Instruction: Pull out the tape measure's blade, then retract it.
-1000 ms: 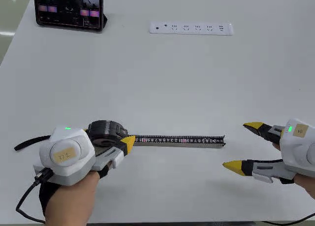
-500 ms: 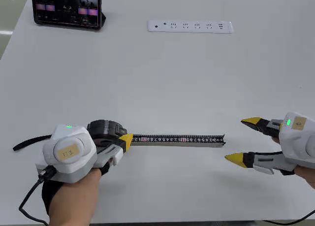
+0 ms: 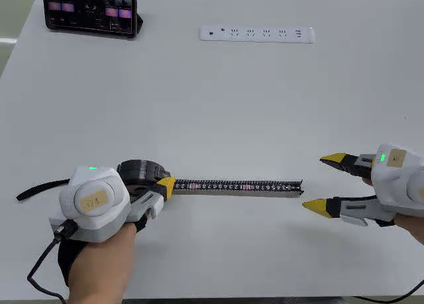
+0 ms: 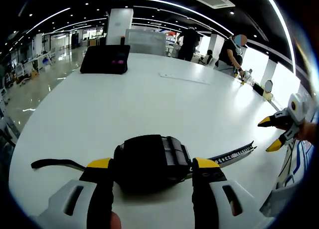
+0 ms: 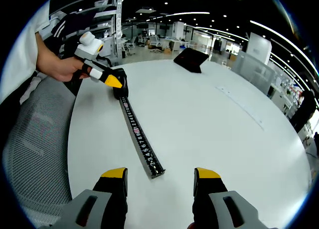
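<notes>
The tape measure (image 3: 138,173) lay on the white table (image 3: 218,105), near the front edge and on the person's left side. Its black case was pinched by the left gripper (image 4: 152,165), w/ one yellow-tipped jaw pressed on each side of the case, as the left gripper view showed clearly. A black strap (image 3: 40,190) went out from the case to the left and lay flat on the table; a black cable (image 3: 36,271) hung from the back of this gripper toward the table edge.

The blade (image 3: 238,187) was out of the case and lay flat on the table; it ran from the case to the right, numbers facing up. Its end hook (image 3: 301,188) touched neither gripper.

The right gripper (image 3: 324,182) was held just beyond that end, jaws spread wide and w/ nothing between the pads. In the right gripper view the end hook sat approx. between the two yellow tips and just in front of them, apart from both. I could not tell if this gripper rested on the table or was above it.

At the far side of the table a white power strip (image 3: 256,35) lay flat; a dark tablet (image 3: 89,9) stood to its left w/ the screen lit. In the left gripper view some people (image 4: 232,49) stood in the bkgd beyond the table.
</notes>
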`<state>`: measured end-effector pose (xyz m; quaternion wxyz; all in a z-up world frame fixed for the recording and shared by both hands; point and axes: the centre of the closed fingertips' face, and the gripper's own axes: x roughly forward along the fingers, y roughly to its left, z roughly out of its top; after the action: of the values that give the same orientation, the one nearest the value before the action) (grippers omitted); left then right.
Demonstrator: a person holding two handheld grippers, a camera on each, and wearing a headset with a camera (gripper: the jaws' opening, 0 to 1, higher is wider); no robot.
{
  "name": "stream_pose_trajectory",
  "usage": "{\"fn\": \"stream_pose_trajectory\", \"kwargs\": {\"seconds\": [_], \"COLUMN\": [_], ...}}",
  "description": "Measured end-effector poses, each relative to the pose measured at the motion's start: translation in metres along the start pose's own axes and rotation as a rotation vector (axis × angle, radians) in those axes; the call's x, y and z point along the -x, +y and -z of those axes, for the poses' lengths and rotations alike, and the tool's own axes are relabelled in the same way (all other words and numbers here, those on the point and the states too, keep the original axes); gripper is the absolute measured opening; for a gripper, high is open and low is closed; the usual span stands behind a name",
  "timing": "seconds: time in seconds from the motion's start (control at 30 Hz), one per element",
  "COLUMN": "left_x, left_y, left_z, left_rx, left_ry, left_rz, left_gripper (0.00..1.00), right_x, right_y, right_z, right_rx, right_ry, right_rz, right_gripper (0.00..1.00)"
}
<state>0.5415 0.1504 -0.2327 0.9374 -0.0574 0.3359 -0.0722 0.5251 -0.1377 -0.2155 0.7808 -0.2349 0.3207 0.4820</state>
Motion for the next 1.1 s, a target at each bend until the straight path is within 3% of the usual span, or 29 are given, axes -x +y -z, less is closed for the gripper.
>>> {"fn": "stream_pose_trajectory", "kwargs": {"seconds": [0.67, 1.1], "left_x": [-0.001, -0.002], "left_y": [0.0, 0.0], "left_z": [0.001, 0.0], "left_rx": [0.006, 0.003], "left_ry": [0.0, 0.002], "left_rz": [0.002, 0.006], "left_gripper": [0.59, 0.58], "right_x": [-0.004, -0.012], "right_y": [-0.001, 0.0], "right_z": [0.0, 0.007], "right_rx": [0.039, 0.115], "right_ry": [0.026, 0.099], "right_rz": [-0.03, -0.109], "right_gripper": [0.46, 0.39]}}
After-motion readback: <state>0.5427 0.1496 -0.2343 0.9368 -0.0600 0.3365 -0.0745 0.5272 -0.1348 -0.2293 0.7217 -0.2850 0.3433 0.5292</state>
